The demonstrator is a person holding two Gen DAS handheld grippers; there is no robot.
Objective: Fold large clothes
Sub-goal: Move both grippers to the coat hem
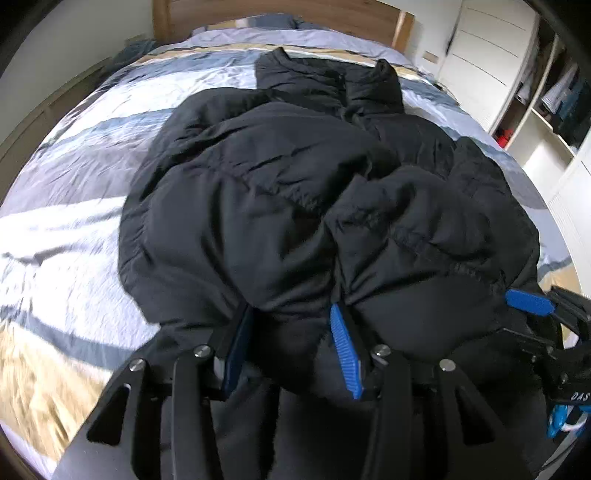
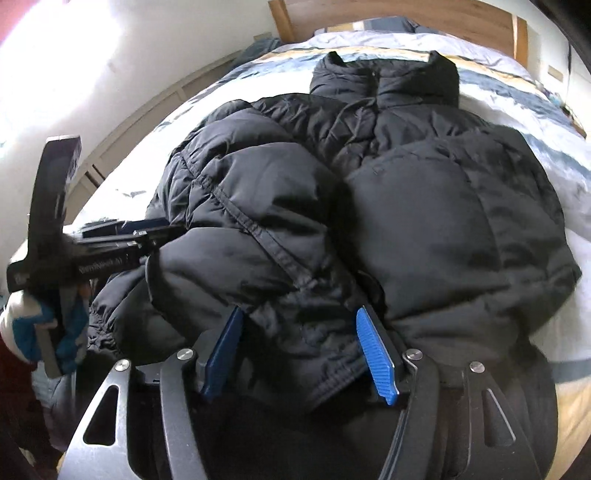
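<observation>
A large black puffer jacket [image 1: 295,177] lies on the bed, collar at the far end, sleeves folded over its front. It also shows in the right wrist view [image 2: 369,184]. My left gripper [image 1: 291,314] has its blue pads closed on a thick bunch of the jacket's bottom hem. My right gripper [image 2: 299,317] is likewise closed on a bunch of the hem beside it. The right gripper's blue fingertip [image 1: 528,301] shows at the right edge of the left wrist view. The left gripper's body [image 2: 92,251] shows at the left of the right wrist view.
The bed [image 1: 74,177] has a blue, white and tan patterned cover and a wooden headboard [image 1: 280,14]. A white wardrobe with open shelves [image 1: 517,92] stands to the right. A wooden unit [image 2: 147,107] runs along the left wall.
</observation>
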